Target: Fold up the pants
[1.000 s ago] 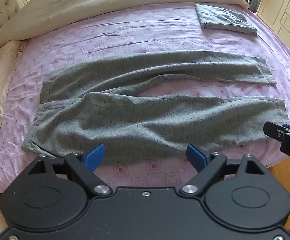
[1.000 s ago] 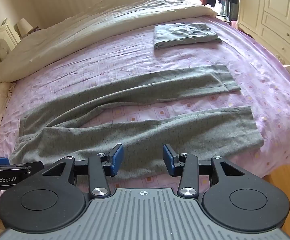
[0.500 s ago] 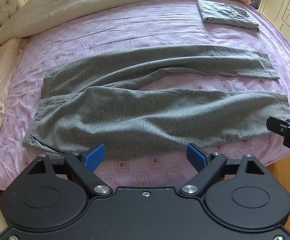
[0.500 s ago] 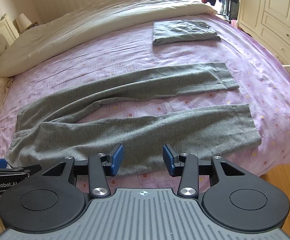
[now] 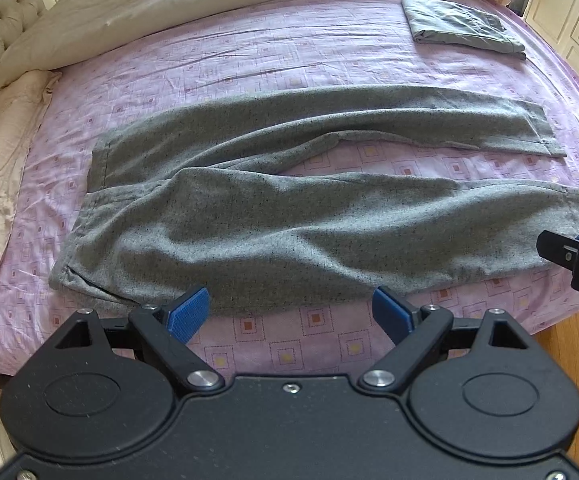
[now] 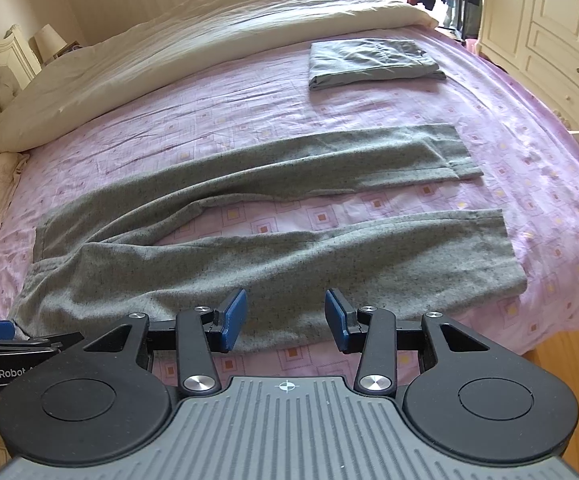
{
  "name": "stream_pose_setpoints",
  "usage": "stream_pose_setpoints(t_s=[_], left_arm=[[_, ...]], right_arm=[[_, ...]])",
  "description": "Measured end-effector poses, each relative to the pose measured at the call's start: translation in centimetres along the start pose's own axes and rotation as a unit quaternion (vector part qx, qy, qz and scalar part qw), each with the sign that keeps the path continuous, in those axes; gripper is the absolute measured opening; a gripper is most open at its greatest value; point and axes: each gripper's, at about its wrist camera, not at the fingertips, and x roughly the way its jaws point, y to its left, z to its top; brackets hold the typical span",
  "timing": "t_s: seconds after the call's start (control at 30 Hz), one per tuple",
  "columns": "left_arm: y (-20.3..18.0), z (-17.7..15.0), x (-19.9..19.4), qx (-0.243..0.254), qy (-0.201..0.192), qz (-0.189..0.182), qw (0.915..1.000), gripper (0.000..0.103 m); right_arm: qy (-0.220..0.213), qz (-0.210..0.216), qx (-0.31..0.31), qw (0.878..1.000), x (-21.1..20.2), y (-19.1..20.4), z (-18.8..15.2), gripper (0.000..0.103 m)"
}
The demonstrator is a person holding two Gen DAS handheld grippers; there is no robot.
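Note:
Grey speckled pants (image 5: 289, 220) lie spread flat on the purple bed sheet (image 5: 249, 56), waistband to the left, both legs running right with a gap between them. They also show in the right wrist view (image 6: 289, 264). My left gripper (image 5: 291, 312) is open and empty, just above the near edge of the near leg. My right gripper (image 6: 285, 316) is open and empty, over the near leg's edge further right. The right gripper's tip shows at the right of the left wrist view (image 5: 577, 256).
A folded grey garment (image 5: 461, 26) lies at the far right of the bed, also in the right wrist view (image 6: 373, 62). A cream duvet (image 6: 209, 28) covers the far side. Pillows (image 5: 1, 152) and a tufted headboard are at left. Cream wardrobes (image 6: 549, 20) stand at right.
Both grippers have moved slightly forward and lower toward the near leg's edge. The pants have not moved. Both grippers stay open.

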Motion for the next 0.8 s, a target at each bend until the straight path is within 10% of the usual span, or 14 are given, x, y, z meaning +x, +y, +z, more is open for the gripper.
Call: stream_pose_setpoints(t_s=[0.8], left_arm=[[1.4,2.4,2.9,0.008,0.031,-0.006,0.9995,0.087]], right_arm=[[0.041,-0.006,-0.001,0.999,3.5,1.6,1.2,0.042]])
